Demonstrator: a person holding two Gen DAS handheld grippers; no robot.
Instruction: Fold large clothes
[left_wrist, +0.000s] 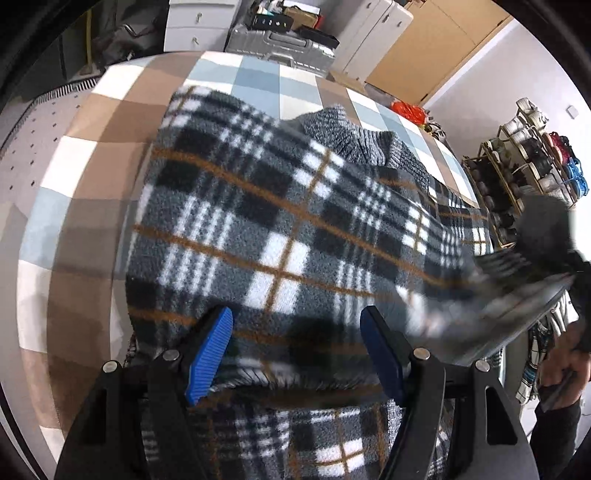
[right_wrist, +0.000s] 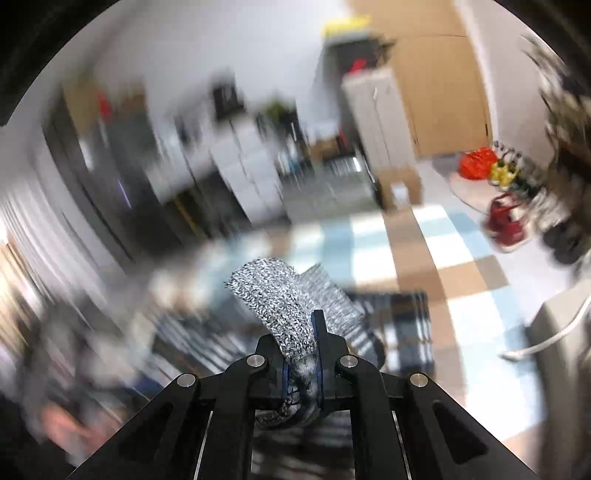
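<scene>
A large plaid fleece garment (left_wrist: 280, 236), grey, black and white with orange lines, lies spread on a checked brown, white and blue table cover (left_wrist: 85, 177). Its grey knit collar (left_wrist: 354, 136) shows at the far end. My left gripper (left_wrist: 297, 332) is open just above the garment's near edge, its blue pads (left_wrist: 208, 354) apart. My right gripper (right_wrist: 301, 354) is shut on a grey knit cuff (right_wrist: 273, 299) of the garment and holds it lifted; this view is motion-blurred. In the left wrist view the right gripper (left_wrist: 546, 236) is a dark blur at the right.
A silver case (left_wrist: 280, 44) and white cabinets (left_wrist: 199, 26) stand behind the table. A shoe rack (left_wrist: 524, 162) stands at the right, with a red bag (left_wrist: 408, 110) on the floor beyond the table. A person's hand (left_wrist: 561, 373) shows at the right edge.
</scene>
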